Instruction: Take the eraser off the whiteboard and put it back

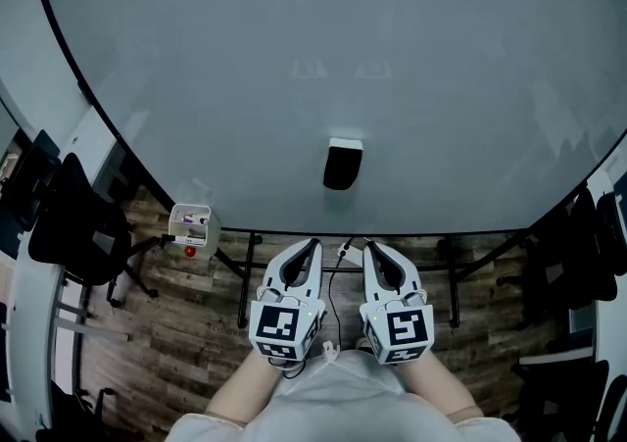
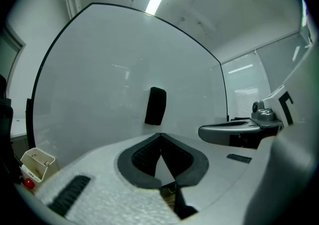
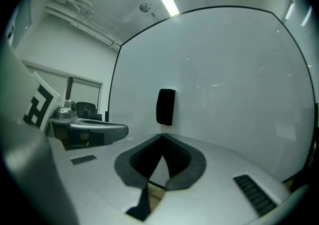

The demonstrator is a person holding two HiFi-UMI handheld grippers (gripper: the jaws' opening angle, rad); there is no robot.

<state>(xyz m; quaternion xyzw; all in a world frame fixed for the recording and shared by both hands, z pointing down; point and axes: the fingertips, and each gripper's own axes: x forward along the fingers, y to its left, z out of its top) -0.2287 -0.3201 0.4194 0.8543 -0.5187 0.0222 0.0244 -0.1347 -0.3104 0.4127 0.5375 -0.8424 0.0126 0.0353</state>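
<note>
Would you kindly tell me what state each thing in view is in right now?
Eraser: stuck upright on the whiteboard, nothing touching it.
Whiteboard: blank, no writing visible.
Left gripper: shut, empty, short of the eraser.
Right gripper: shut, empty, short of the eraser.
Small box: open at the top, small items inside.

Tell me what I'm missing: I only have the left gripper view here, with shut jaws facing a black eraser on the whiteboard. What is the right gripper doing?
Observer: The right gripper has its jaws shut too, with nothing between them.
Operator: Is either one near the eraser?
Observer: In the head view, the left gripper and the right one appear side by side under the whiteboard's lower edge, both clear of the eraser.
Operator: Anything about the eraser itself?
Observer: The head view shows a white band at its upper end.
</note>
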